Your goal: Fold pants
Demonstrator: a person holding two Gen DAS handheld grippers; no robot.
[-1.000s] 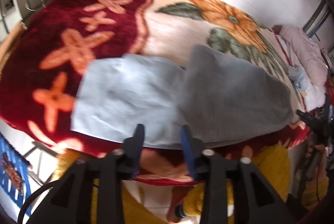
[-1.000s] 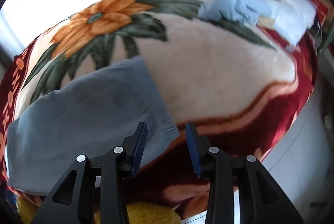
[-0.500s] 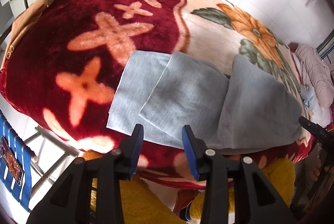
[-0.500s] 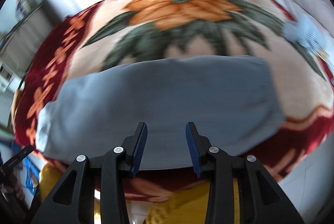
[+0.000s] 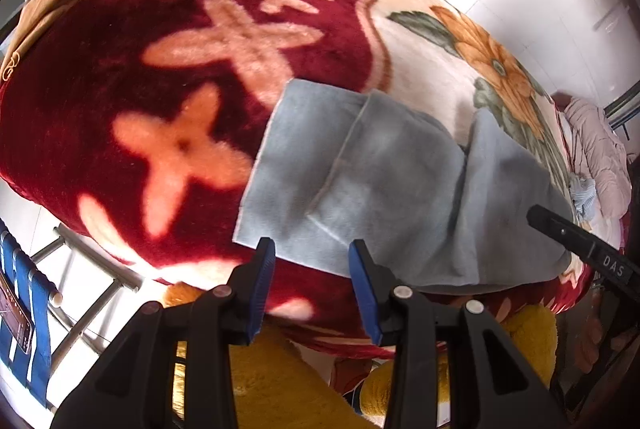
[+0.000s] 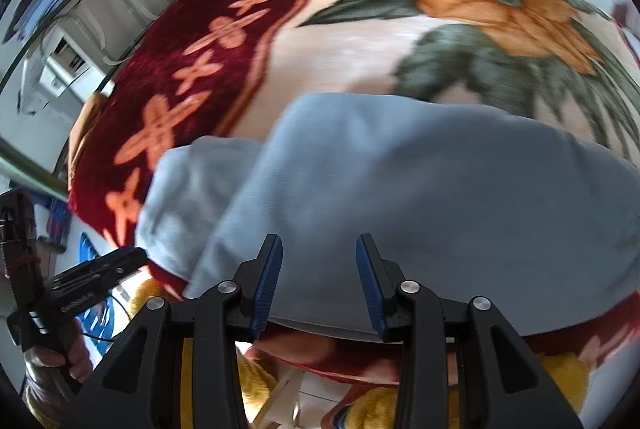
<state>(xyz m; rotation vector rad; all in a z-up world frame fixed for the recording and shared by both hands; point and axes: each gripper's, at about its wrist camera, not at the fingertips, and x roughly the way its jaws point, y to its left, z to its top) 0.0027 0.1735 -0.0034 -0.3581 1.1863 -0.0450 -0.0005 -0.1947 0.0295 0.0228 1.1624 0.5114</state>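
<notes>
Left gripper (image 5: pixel 311 253) over leg cuffs of grey pants (image 5: pixel 400 185), right gripper (image 6: pixel 319 249) over waist half; long axis runs between them; both part-open, empty.

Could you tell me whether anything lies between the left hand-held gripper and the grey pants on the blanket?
Nothing visible does: the left hand-held gripper hangs open right above the near edge of the pants, with only air between.

bright backlight, blown-out wall glare; fisheye edge warp; right view motion-blurred.
</notes>
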